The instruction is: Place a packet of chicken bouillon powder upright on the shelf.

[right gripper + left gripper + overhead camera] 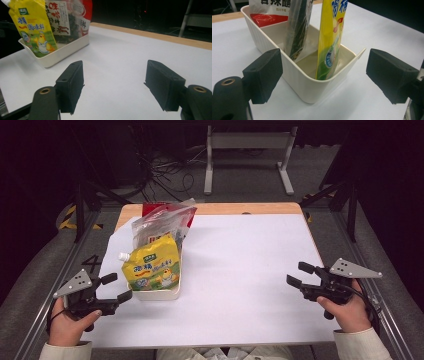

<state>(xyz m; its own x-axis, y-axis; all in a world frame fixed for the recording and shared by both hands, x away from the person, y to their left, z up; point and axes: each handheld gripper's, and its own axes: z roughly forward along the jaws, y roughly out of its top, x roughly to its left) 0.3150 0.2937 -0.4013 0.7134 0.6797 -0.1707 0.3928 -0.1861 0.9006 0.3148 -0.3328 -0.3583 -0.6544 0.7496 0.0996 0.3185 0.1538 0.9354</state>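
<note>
We hold the left gripper just beside the cream bin of pouches, jaws wide and empty; the right gripper sits well apart from it, jaws open too.

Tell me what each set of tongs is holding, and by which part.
Nothing. The left tongs and right tongs are both open with nothing between their jaws. The yellow pouch stands untouched in the bin.

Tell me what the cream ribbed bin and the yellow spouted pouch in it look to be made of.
Cream ribbed bin: likely moulded plastic, matte; even ribbing, thin flared rim. Yellow spouted pouch: seemingly flexible plastic film, glossy; printed face catches light, white screw cap at its corner.
</note>
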